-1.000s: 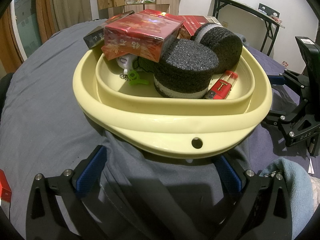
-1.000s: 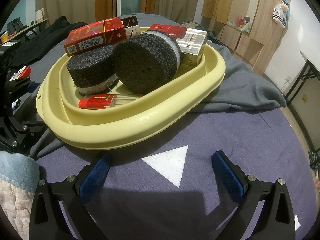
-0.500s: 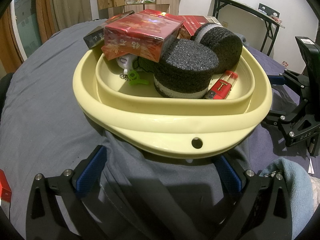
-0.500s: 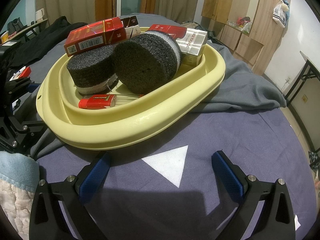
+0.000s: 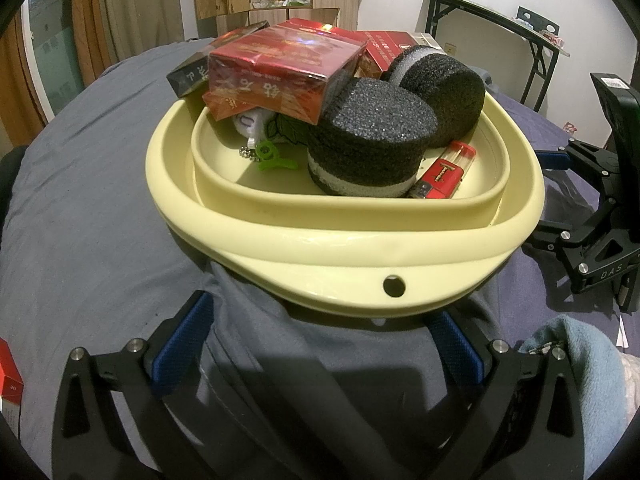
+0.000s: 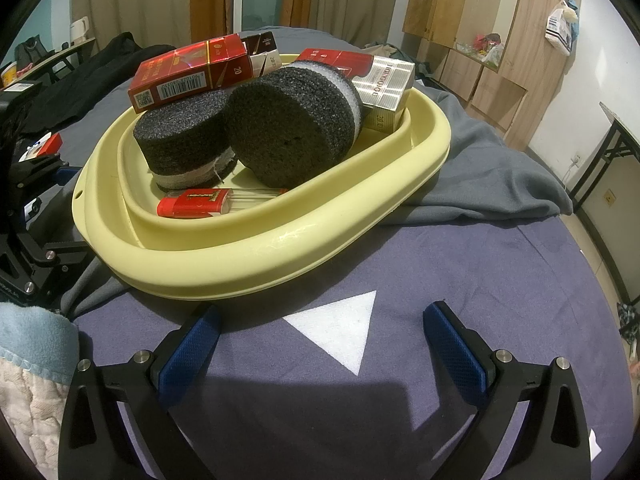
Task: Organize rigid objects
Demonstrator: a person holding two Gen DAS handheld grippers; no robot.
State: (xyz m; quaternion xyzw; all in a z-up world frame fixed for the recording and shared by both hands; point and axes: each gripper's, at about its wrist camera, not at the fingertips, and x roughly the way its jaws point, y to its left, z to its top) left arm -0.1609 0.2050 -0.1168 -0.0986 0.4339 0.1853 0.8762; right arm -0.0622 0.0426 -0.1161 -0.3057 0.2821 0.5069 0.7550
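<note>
A pale yellow basin (image 5: 344,248) (image 6: 256,256) rests on a grey cloth on the bed. Inside lie two black foam cylinders (image 5: 368,136) (image 6: 292,124), several red cartons (image 5: 280,68) (image 6: 188,68), a red lighter (image 5: 442,174) (image 6: 192,202), a green clip (image 5: 272,158) and a silver-and-red pack (image 6: 380,84). My left gripper (image 5: 320,344) stands open just short of the basin's near rim, holding nothing. Over the purple sheet, my right gripper (image 6: 320,344) is open and holds nothing, in front of the basin.
A red box (image 5: 10,380) lies at the left edge of the bed, and a small red-and-white pack (image 6: 44,146) sits beyond the basin. A light blue sleeve (image 5: 576,364) (image 6: 32,336) shows beside each gripper. A white triangle patch (image 6: 340,328) marks the sheet. Folding table (image 5: 492,24) and wooden cabinets (image 6: 480,20) stand behind.
</note>
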